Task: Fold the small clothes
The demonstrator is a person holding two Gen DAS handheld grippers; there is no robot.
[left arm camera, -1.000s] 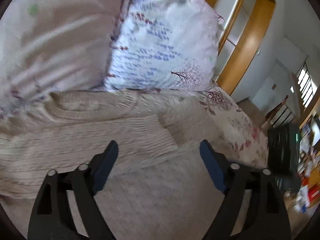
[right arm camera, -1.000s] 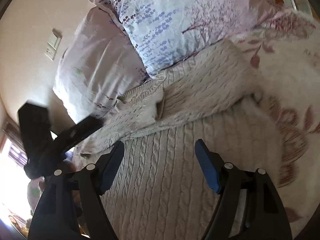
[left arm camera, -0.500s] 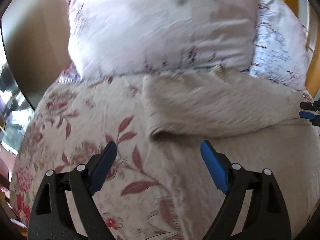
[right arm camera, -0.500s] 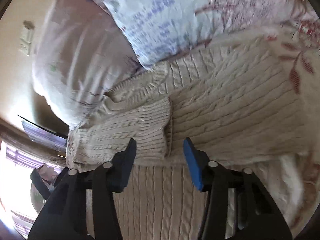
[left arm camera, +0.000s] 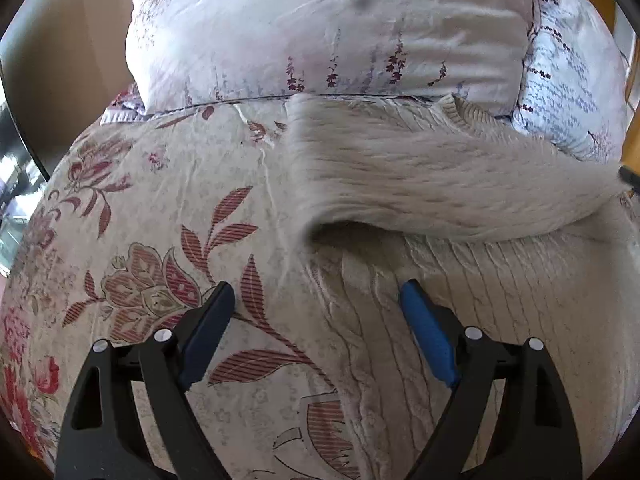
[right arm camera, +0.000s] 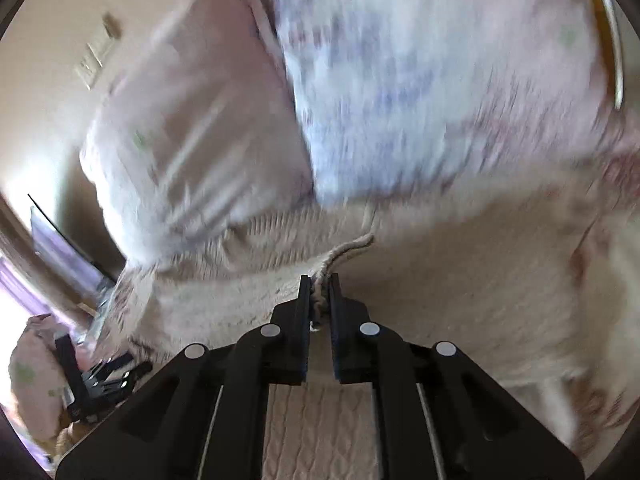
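On the bed's floral-printed cream bedspread (left arm camera: 168, 208), a cream cable-knit sweater (left arm camera: 460, 280) lies spread out, its far edge touching the pale lilac sprig-printed pillow (left arm camera: 320, 28) at the head of the bed. A sleeve (left arm camera: 420, 172) is lifted and drawn across the sweater's body toward the right, arching so that a dark gap shows beneath its near fold. The left tongs (left arm camera: 316, 312) hover with their blue-padded fingers spread wide, gripping nothing; one finger is over bare bedspread, the other over the sweater's left edge, which runs between them. To the left of the sweater the bedspread stretches out bare as far as the bed's rounded side.

The right wrist view, heavily blurred, shows what the left cannot: the right tongs (right arm camera: 319, 280) are pressed together, pinching the sweater's ribbed cuff edge (right arm camera: 340, 254), with more of the knit lying flat below them. It also shows a second, bluish-white printed pillow (right arm camera: 400, 80) beside the lilac one, a wall switch plate (right arm camera: 96, 58) left of the pillows, and the left tool as a dark shape low at the sweater's left side. Only the left view shows the sleeve's arch and the bedspread's red leaf pattern sharply.
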